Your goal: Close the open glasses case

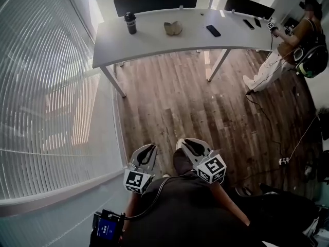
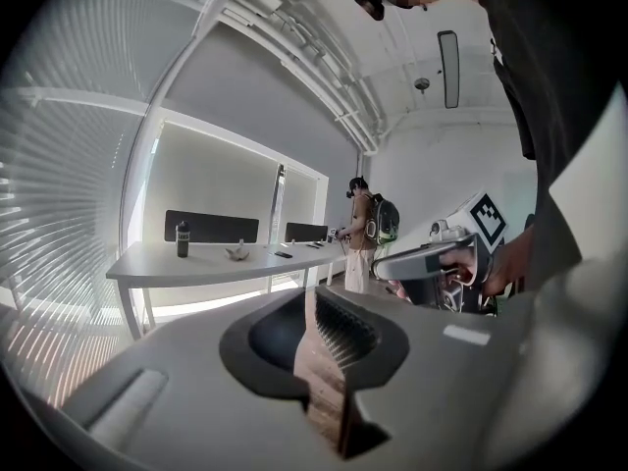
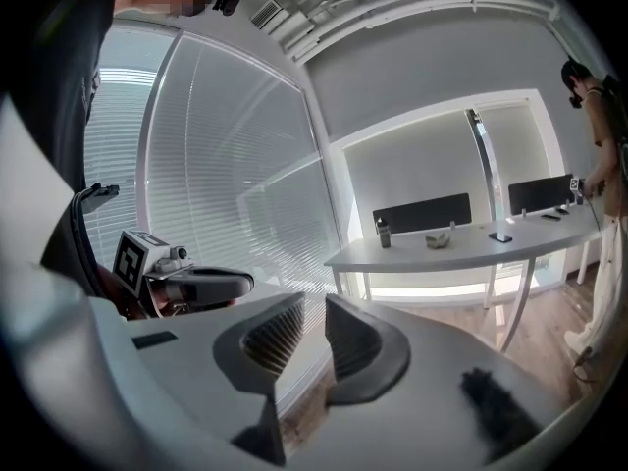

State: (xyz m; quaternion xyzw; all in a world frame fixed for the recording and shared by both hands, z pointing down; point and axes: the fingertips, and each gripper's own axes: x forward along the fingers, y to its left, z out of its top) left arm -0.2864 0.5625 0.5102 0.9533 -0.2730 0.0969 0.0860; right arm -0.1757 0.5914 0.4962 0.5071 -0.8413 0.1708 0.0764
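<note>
Up close, a person in a dark top holds two grey plastic grippers near the body, each carrying a cube of black-and-white square markers. The left gripper (image 1: 148, 151) has its ribbed jaws parted by a narrow slit; the right gripper (image 1: 188, 144) shows a slightly wider gap. Only floorboards show between either pair. A small device with a blue screen (image 1: 107, 226) hangs at the person's hip.

A stretch of brown wood-plank floor (image 1: 205, 102) lies between the grippers and a white table (image 1: 154, 48), with pale slatted blinds (image 1: 46, 86) covering the window wall alongside. A thin dark cable (image 1: 262, 112) trails over the boards to a white power strip (image 1: 283, 160).

The table is smooth-topped and stands on slim, angled white legs. The open glasses case (image 1: 173, 28), pale tan and shell-shaped with its two halves spread, lies well apart from both grippers, about midway along the table and midway between its near and far edges. A black cylindrical bottle (image 1: 130, 22) stands upright toward the window end. A flat black phone (image 1: 213, 31) lies on the case's other side, and more dark flat items (image 1: 248, 23) sit near the far corner.

A second person (image 1: 288, 45), in light trousers with a backpack, stands at that end of the table. Dark rectangular panels (image 1: 156, 1) line the table's far edge.
</note>
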